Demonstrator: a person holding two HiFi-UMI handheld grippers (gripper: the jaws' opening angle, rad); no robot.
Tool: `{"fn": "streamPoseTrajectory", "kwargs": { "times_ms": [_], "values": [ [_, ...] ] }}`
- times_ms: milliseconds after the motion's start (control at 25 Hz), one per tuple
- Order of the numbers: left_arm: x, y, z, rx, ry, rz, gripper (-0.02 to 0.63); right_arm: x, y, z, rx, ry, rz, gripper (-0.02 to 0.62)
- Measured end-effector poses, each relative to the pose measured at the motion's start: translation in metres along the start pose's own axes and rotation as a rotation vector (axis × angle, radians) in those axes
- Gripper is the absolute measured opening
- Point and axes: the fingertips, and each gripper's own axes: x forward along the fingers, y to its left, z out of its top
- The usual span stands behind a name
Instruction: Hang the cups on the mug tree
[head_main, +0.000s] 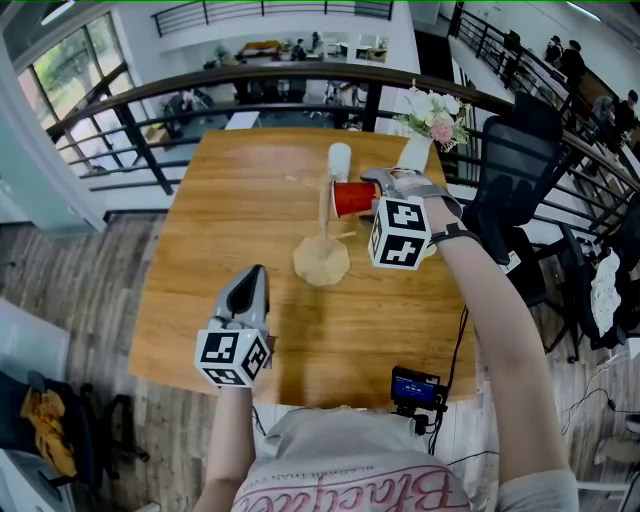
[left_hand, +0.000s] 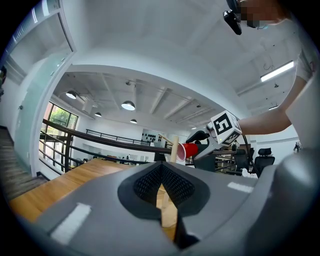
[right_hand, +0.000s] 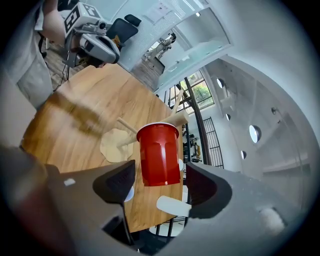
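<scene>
A wooden mug tree stands mid-table on a round base. A red cup lies sideways against its stem at peg height, mouth toward the stem. Whether a peg carries it, I cannot tell. A white cup sits higher on the far side. My right gripper is around the red cup, jaws open, a small gap showing on each side. My left gripper hovers near the table's front left, shut and empty. The left gripper view shows the tree and the red cup ahead.
A vase of flowers stands at the table's far right corner. A small black device sits on the front right edge. A curved railing runs behind the table and a black chair is at the right.
</scene>
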Motion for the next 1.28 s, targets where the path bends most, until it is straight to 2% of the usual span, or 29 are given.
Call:
{"fn": "streamPoseTrajectory", "kwargs": {
  "times_ms": [240, 600, 760, 920, 1240, 1280],
  "values": [
    [0.005, -0.002, 0.001, 0.000, -0.008, -0.001, 0.011, -0.021, -0.003, -0.010, 0.129, -0.058, -0.032, 0.321],
    [0.016, -0.012, 0.006, 0.010, -0.012, -0.025, 0.009, -0.063, -0.014, -0.043, 0.420, -0.173, -0.106, 0.317],
    [0.019, -0.016, 0.008, 0.022, -0.007, -0.037, 0.009, -0.078, -0.012, -0.059, 0.582, -0.246, -0.158, 0.285],
    [0.021, -0.018, 0.009, 0.028, -0.003, -0.041, 0.009, -0.091, -0.007, -0.074, 0.735, -0.323, -0.227, 0.221],
    [0.024, -0.021, 0.008, 0.038, 0.004, -0.047, 0.011, -0.104, 0.007, -0.106, 1.004, -0.393, -0.387, 0.012],
    [0.025, -0.021, 0.008, 0.039, 0.006, -0.047, 0.009, -0.103, 0.010, -0.110, 1.033, -0.397, -0.404, 0.003]
  ]
}}
